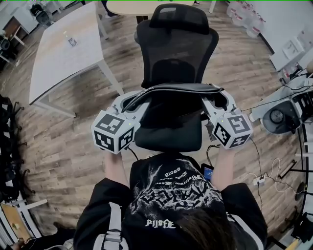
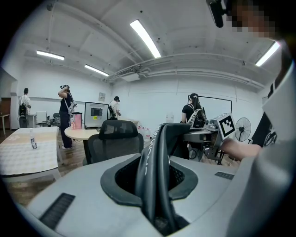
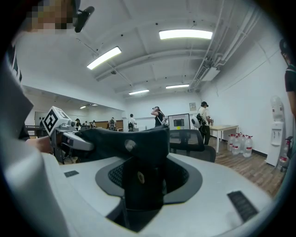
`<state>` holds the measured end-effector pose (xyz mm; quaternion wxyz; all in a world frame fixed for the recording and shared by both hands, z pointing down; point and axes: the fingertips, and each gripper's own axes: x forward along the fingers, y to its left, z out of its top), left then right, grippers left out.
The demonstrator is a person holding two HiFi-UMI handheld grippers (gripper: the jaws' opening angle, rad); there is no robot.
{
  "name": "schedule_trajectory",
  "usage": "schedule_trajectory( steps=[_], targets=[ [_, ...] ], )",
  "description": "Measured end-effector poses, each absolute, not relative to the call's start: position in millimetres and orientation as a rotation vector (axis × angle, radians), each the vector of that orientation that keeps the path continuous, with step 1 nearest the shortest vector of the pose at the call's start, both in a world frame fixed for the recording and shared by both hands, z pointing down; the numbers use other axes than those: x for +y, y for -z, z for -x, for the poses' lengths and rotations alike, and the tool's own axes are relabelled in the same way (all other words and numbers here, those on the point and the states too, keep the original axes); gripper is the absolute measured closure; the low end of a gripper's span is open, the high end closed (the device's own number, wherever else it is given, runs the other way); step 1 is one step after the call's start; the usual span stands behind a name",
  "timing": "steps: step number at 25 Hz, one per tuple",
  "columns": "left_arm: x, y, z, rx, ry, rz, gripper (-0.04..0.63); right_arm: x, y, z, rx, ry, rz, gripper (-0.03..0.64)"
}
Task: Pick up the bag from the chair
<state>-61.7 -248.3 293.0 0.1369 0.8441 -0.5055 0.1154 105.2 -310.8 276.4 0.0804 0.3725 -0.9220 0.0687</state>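
The black bag [image 1: 176,88] hangs stretched between my two grippers, lifted above the seat of the black mesh office chair [image 1: 176,49]. My left gripper [image 1: 128,105] is shut on the bag's strap [image 2: 155,171], which runs up between its jaws. My right gripper [image 1: 215,101] is shut on the bag's other end, a flat black flap [image 3: 138,157] with a small rivet. In the left gripper view the right gripper [image 2: 222,129] shows beyond the bag. The right gripper view shows the left gripper [image 3: 55,122] the same way. The chair's seat [image 1: 168,134] lies bare below.
A white table [image 1: 63,53] stands to the far left and a round table [image 1: 142,6] behind the chair. Water bottles [image 1: 242,14] line the far right wall. A floor fan [image 1: 276,117] and cables [image 1: 264,176] lie at right. Several people stand in the background.
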Motion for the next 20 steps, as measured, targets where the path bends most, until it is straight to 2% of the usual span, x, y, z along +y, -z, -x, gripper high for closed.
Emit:
schedule_trajectory(
  steps=[20],
  targets=[
    [-255, -292, 73, -1.480, -0.327, -2.429, 0.503, -323, -279, -91, -2.768, -0.199, -1.075, 0.439]
  ],
)
